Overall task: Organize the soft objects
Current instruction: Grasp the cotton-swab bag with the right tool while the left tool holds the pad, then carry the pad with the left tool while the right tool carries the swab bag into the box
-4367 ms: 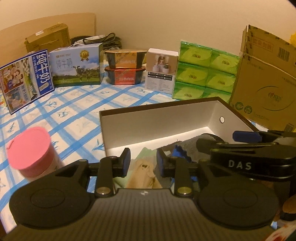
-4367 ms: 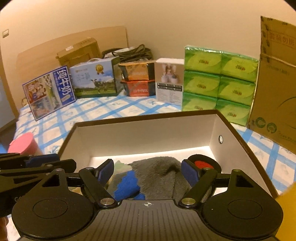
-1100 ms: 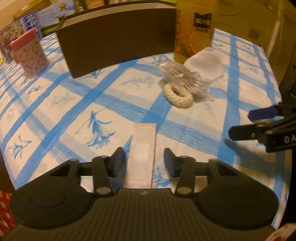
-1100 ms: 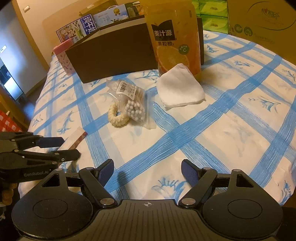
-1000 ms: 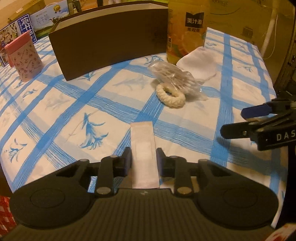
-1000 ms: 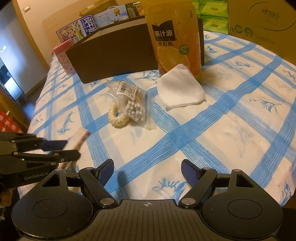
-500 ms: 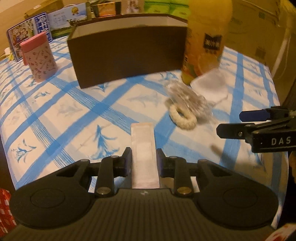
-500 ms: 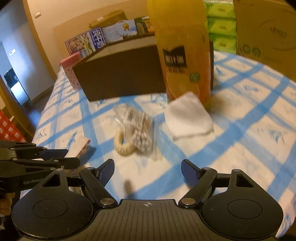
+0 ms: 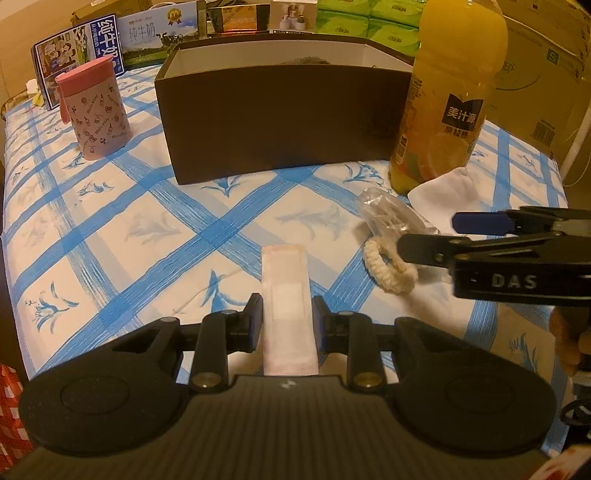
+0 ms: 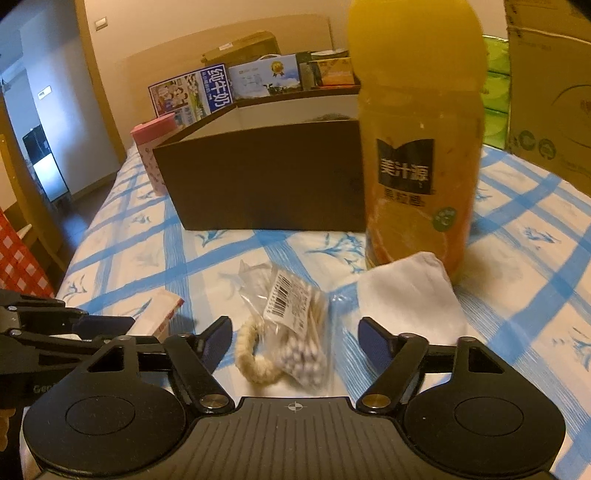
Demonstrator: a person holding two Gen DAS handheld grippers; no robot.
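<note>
My left gripper (image 9: 287, 319) is shut on a flat pink-and-white packet (image 9: 286, 284), held above the blue-checked cloth; the packet also shows in the right wrist view (image 10: 159, 314). My right gripper (image 10: 294, 341) is open, low over a cream braided ring (image 10: 255, 363) and a clear bag of cotton swabs (image 10: 299, 321). A folded white cloth (image 10: 410, 299) lies to the right of them. The brown open box (image 9: 280, 110) stands behind, with grey fabric showing over its rim.
A tall orange juice bottle (image 10: 417, 147) stands beside the box, touching the white cloth. A pink cup (image 9: 94, 110) stands left of the box. Cartons, green tissue packs (image 9: 369, 18) and a cardboard box (image 10: 550, 85) line the back.
My left gripper closed on the pink-and-white packet and lifted it off the cloth. My right gripper moved forward and down over the braided ring and swab bag, staying open.
</note>
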